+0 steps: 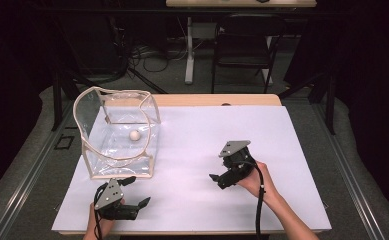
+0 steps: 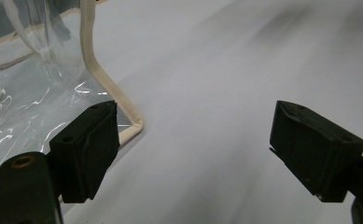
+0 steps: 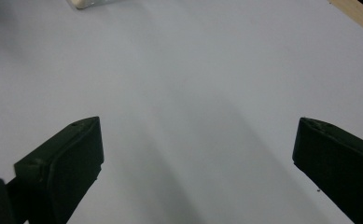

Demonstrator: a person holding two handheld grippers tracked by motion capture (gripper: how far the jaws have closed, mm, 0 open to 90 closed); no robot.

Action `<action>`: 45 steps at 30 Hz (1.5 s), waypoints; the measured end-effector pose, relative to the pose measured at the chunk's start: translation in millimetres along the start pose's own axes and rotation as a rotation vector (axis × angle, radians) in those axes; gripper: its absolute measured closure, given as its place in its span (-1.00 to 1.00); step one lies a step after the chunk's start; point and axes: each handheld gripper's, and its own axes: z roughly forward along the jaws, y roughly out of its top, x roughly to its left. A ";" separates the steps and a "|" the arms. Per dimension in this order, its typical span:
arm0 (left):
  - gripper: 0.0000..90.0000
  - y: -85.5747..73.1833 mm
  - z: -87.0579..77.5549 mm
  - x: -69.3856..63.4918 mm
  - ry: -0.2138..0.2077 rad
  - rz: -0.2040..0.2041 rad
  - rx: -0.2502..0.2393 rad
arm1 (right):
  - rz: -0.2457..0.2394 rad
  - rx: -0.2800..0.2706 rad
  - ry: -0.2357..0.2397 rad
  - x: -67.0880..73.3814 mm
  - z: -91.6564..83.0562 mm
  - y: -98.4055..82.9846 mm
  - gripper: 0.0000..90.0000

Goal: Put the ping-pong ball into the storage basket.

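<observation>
The left gripper [image 1: 134, 192] has its jaws spread wide, one jaw just beside the beige-trimmed corner of the clear bag [image 2: 93, 65]. The right gripper [image 3: 193, 154] also stands spread, with the white sheet [image 3: 193, 70] bare between its jaws.

A: Any words, labels or numbers to read here?

B: No. The clear bag [image 1: 117, 132] bears no print, the white sheet [image 1: 207, 150] on the table is blank, and the grippers' black jaws carry no marking that can be read.
</observation>
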 end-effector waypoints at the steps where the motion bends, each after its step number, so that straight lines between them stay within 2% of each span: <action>1: -0.64 0.0 0.0 0.0 0.000 0.000 0.000 | 0.000 -0.005 0.000 0.5 -0.4 -2.1 -0.97; 21: -0.64 0.0 -0.1 0.0 0.003 0.000 0.003 | 0.037 -0.049 -0.034 8.9 -15.7 -48.4 -0.96; 27: -0.64 0.0 0.1 -0.2 0.004 -0.002 0.003 | 0.047 -0.068 -0.040 12.6 -16.3 -61.7 -0.96; 34: -0.64 -0.1 0.3 -0.4 0.004 -0.003 0.002 | 0.052 -0.064 -0.051 16.8 -15.8 -74.8 -0.96; 45: -0.64 0.0 0.6 -0.3 0.001 0.002 0.003 | 0.088 -0.098 -0.078 22.0 -19.2 -94.5 -0.96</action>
